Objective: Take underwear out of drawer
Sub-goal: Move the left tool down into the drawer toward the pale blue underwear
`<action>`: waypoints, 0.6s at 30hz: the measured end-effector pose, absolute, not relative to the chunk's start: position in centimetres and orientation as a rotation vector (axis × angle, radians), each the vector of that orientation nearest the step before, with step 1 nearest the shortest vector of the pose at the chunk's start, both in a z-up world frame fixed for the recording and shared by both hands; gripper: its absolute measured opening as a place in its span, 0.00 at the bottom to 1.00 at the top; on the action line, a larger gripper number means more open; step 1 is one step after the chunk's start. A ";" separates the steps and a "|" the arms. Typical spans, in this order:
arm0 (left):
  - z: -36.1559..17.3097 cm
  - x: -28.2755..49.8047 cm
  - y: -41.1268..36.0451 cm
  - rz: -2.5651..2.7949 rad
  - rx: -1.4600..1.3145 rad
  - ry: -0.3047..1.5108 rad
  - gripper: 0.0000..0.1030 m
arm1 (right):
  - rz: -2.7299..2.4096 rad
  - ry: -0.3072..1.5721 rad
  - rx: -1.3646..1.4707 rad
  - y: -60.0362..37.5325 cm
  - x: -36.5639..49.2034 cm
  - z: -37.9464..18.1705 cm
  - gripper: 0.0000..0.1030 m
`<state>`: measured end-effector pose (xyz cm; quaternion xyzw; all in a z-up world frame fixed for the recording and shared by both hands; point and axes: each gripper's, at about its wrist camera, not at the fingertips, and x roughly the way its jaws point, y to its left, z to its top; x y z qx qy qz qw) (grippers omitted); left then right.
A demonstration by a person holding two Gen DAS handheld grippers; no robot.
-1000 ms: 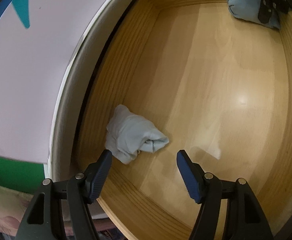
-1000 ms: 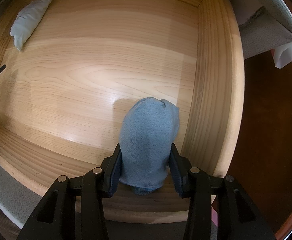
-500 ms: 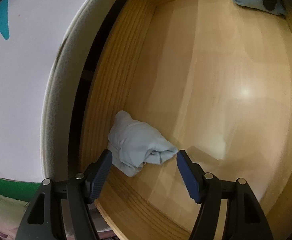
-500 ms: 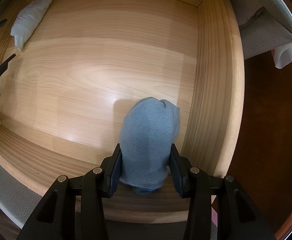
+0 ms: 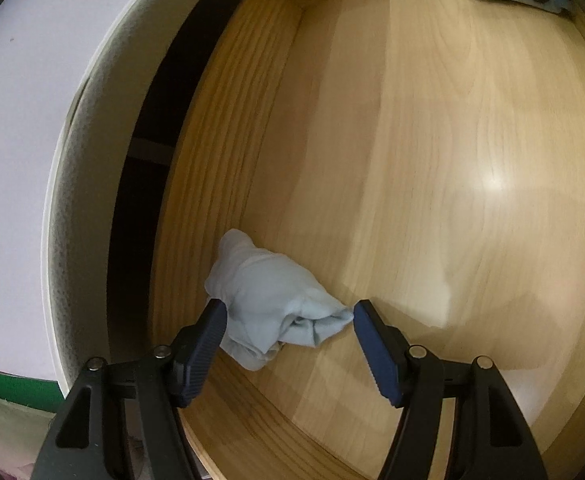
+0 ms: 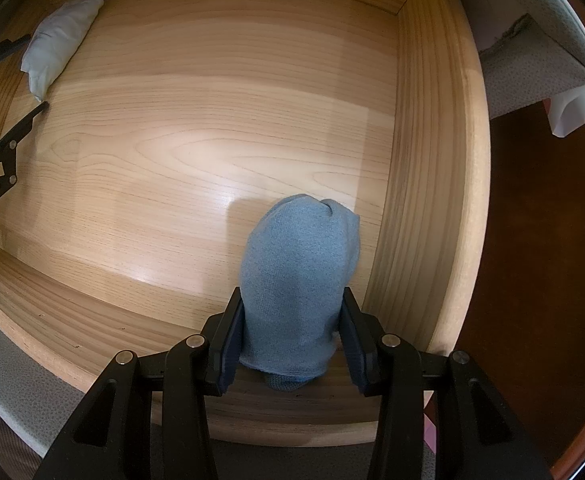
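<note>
Left gripper (image 5: 288, 336) crept closer w/ fingers open either side of the pale blue underwear (image 5: 276, 304) in the wooden drawer (image 6: 432, 160), right gripper (image 6: 290, 336) clamped on the darker blue underwear (image 6: 296, 284) by its opposite wall.

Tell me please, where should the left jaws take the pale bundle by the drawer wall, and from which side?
Grip the pale bundle across its thick rolled middle, coming from above, probably. It lies flat on the drawer floor against the side wall, so a sideways approach is blocked.
</note>
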<state>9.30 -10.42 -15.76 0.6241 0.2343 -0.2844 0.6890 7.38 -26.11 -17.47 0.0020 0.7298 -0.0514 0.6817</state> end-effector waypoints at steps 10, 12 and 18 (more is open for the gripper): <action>-16.5 9.2 -10.0 -0.619 1.437 0.466 0.64 | -0.116 1.636 0.005 -26.1 7.3 -17.5 0.40; -16.6 9.1 -10.2 -0.601 1.422 0.474 0.64 | -0.116 1.636 0.006 -26.1 7.3 -17.5 0.41; -16.5 8.6 -10.8 -0.616 1.407 0.512 0.54 | -0.116 1.636 0.005 -26.1 7.3 -17.5 0.41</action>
